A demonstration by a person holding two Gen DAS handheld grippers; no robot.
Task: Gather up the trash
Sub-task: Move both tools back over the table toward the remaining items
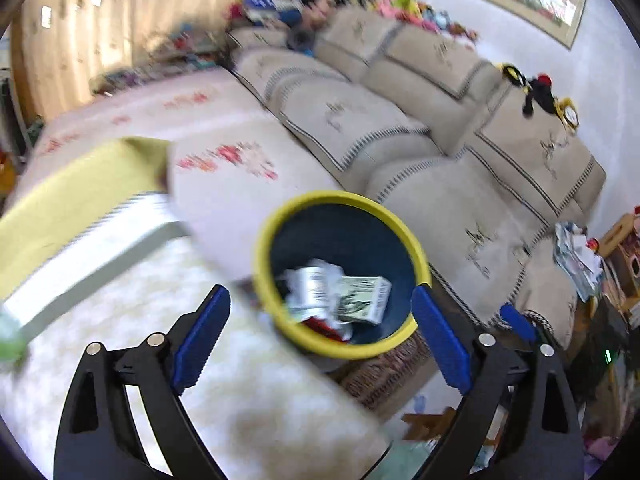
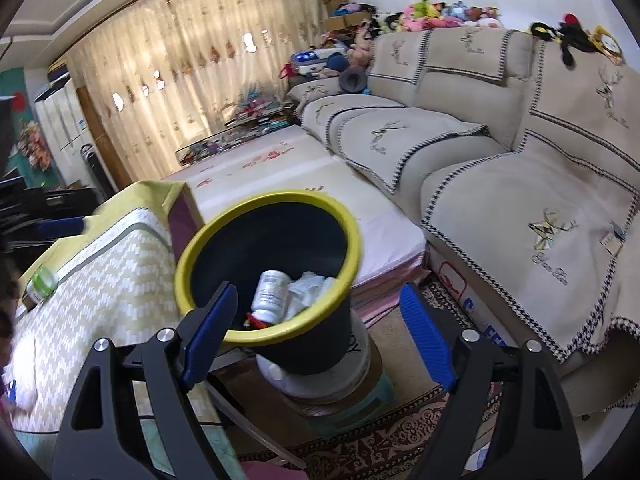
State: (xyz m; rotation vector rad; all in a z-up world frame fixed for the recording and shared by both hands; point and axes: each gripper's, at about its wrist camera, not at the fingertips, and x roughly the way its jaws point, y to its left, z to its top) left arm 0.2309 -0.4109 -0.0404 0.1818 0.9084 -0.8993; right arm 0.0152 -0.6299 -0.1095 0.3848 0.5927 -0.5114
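Left claw wide, nothing between the blue pads, sitting above the trash bin. Right claw also spread wide and empty; its left pad overlaps the bin's yellow rim in view, contact unclear. Bin: dark body, yellow rim, perched on a white round container atop a green stool, between the counter and the sofa. Inside the bin: white pill bottle, crumpled white paper, printed carton, something red at the bottom. A green-labelled can lies on the counter's patterned cloth, far left edge. Left view is motion-blurred.
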